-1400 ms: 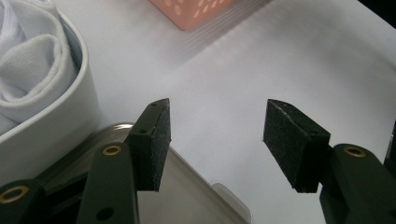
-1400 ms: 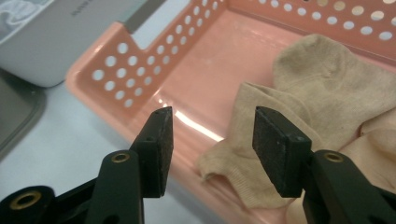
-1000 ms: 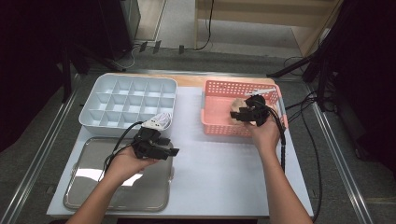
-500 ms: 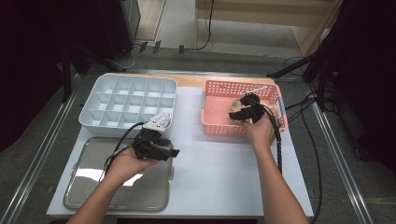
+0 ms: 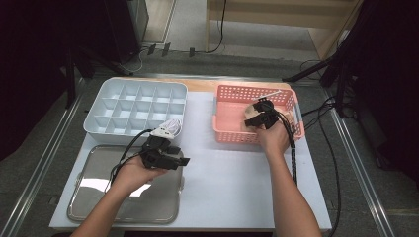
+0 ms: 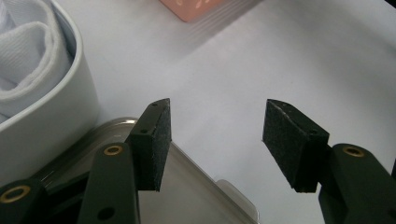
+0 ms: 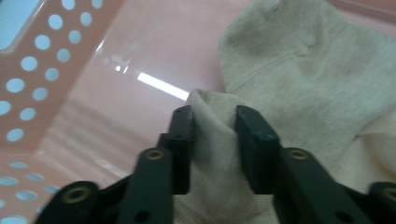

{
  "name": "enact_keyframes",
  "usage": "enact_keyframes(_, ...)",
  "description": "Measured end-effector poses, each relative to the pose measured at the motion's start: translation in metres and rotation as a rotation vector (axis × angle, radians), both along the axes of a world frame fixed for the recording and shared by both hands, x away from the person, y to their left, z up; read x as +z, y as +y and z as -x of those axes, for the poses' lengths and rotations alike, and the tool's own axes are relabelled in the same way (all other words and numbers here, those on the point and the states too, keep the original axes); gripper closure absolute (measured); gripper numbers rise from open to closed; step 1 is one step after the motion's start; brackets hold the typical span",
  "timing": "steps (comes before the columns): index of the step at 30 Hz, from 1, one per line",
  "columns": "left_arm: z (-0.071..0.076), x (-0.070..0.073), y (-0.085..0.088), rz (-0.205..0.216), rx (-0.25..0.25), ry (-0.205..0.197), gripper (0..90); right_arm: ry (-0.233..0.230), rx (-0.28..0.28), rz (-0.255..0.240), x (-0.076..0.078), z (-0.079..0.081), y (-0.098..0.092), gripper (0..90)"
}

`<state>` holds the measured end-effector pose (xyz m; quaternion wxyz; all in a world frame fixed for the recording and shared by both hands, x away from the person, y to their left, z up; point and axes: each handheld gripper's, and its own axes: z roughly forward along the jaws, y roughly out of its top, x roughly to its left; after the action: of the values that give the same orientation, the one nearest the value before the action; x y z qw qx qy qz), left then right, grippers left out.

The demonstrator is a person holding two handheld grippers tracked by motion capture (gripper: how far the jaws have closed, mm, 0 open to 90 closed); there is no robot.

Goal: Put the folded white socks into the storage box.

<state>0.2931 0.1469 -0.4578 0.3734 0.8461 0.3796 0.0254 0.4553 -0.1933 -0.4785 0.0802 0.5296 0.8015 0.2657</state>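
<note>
Two black jaws of the right gripper (image 7: 212,140) have just been closing and now pinch a fold of the cream knitted sock (image 7: 299,79) inside the pink perforated plastic basket (image 5: 232,94) at upper right of the high view, hemmed by its walls; there the hand hides the sock. Left gripper (image 6: 217,135) stands spread over the metal tray's (image 6: 205,200) corner, bare white tabletop (image 6: 243,56) ahead

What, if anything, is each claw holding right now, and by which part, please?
The right claw pinches a bunched fold of the beige sock inside the pink basket; its jaws have just been closing. The left claw is open, holding nothing.
</note>
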Motion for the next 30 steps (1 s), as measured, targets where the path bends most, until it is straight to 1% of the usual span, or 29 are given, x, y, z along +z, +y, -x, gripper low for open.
enact_keyframes(1, 0.0, 0.0, 0.0, 0.001, 0.002, 0.0, 43.2, 0.01, 0.0, -0.01, 0.0, -0.001, 0.0, 79.4)
enact_keyframes(5, 0.0, -0.001, 0.0, 0.005, 0.007, 0.0, 43.2, 0.028, 0.006, -0.03, 0.0, -0.002, 0.0, 84.8)
enact_keyframes(7, -0.001, -0.001, 0.0, 0.005, 0.008, 0.001, 43.2, 0.025, 0.01, -0.034, 0.001, -0.001, 0.0, 85.9)
enact_keyframes(9, -0.001, -0.001, 0.001, 0.004, 0.009, 0.001, 43.2, 0.01, 0.016, -0.046, 0.004, 0.0, 0.0, 86.1)
enact_keyframes(10, -0.001, -0.002, 0.001, 0.005, 0.009, 0.003, 43.3, 0.006, 0.016, -0.061, 0.007, 0.001, -0.001, 86.2)
enact_keyframes(11, -0.001, -0.002, 0.001, 0.005, 0.01, 0.003, 43.3, -0.008, 0.021, -0.077, 0.01, 0.002, -0.002, 86.2)
enact_keyframes(13, -0.001, -0.002, 0.001, 0.004, 0.012, 0.003, 43.3, -0.029, 0.024, -0.095, 0.017, 0.004, -0.003, 86.3)
enact_keyframes(19, -0.001, -0.003, 0.001, 0.01, 0.009, -0.002, 43.3, -0.089, 0.06, -0.108, 0.045, 0.012, -0.004, 86.3)
enact_keyframes(25, 0.0, -0.003, 0.001, 0.014, 0.006, -0.011, 43.2, -0.132, 0.106, -0.1, 0.072, 0.021, 0.0, 86.3)
enact_keyframes(27, 0.0, -0.003, 0.002, 0.013, 0.006, -0.014, 43.2, -0.15, 0.118, -0.109, 0.082, 0.025, 0.0, 86.3)
enact_keyframes(30, 0.0, -0.003, 0.002, 0.013, 0.005, -0.013, 43.2, -0.159, 0.13, -0.125, 0.094, 0.031, 0.0, 86.3)
